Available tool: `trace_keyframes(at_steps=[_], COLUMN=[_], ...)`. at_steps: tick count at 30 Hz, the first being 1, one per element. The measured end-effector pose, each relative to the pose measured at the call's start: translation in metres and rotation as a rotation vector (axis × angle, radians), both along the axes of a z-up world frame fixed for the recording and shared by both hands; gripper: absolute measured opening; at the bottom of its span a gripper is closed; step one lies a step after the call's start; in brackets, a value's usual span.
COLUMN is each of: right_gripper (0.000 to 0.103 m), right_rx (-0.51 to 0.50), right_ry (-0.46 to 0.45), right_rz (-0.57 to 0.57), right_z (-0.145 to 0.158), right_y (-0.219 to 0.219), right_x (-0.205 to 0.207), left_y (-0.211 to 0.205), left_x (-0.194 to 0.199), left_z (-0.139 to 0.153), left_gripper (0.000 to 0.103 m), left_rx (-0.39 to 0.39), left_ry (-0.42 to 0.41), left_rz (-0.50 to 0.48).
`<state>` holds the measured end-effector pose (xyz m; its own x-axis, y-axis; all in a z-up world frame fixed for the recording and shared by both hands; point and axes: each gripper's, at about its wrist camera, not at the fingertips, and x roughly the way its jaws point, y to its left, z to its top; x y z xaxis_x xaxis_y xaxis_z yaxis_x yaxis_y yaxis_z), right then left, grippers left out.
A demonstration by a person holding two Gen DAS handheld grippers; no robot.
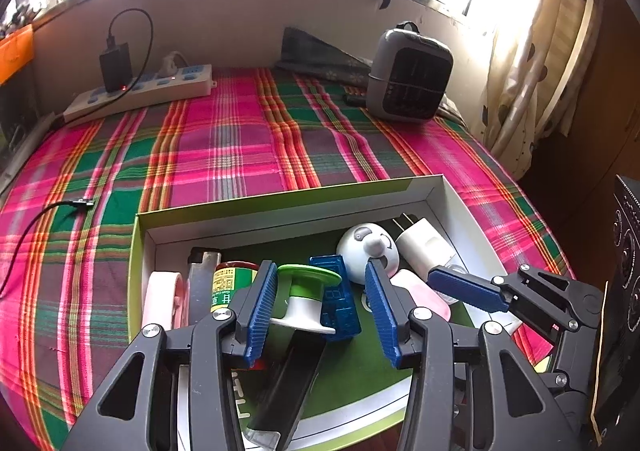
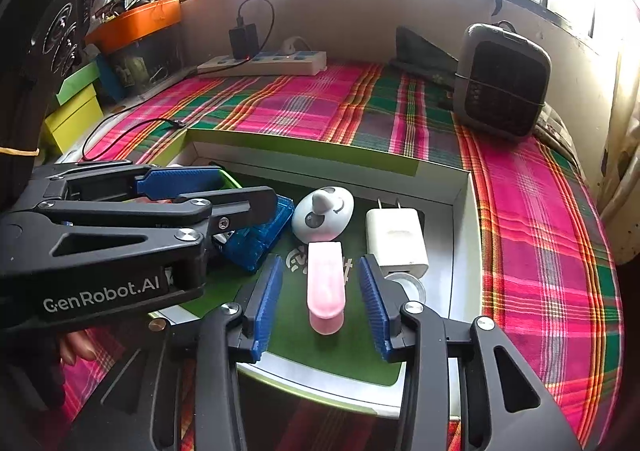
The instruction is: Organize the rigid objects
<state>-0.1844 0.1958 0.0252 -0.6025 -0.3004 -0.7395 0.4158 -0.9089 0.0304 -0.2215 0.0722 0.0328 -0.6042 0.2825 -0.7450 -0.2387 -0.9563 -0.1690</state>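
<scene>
Left claw (image 1: pixel 320 307) stood spread over the box (image 1: pixel 436 195), a green-topped spool (image 1: pixel 306 295) between its pads, untouched on the right side. Right claw (image 2: pixel 320 303) also spread, a pink clip (image 2: pixel 326 287) lying loose between its pads on the box floor. White charger (image 2: pixel 396 237) just right of the clip; blue case (image 2: pixel 256 243) to its left. Box sat on a plaid bed (image 1: pixel 240 147).
</scene>
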Motion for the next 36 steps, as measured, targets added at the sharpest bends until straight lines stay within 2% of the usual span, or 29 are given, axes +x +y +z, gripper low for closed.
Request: trace_keyframes(at_steps=[18,36], right_gripper=[0.041,0.041], right_rx=[-0.022,-0.045], right_ry=[0.029,0.032], right_rz=[-0.044,-0.097], right_z=[0.012,0.020], right_y=[0.004,0.014], right_x=[0.019,0.066], left_y=[-0.007,-0.025], left_x=[0.032,0.108], left_z=[0.015,0.022], left_gripper=[0.045,0.045], left_rx=[0.003,-0.043], left_ry=[0.040,0.074], left_rz=[0.012,0.084])
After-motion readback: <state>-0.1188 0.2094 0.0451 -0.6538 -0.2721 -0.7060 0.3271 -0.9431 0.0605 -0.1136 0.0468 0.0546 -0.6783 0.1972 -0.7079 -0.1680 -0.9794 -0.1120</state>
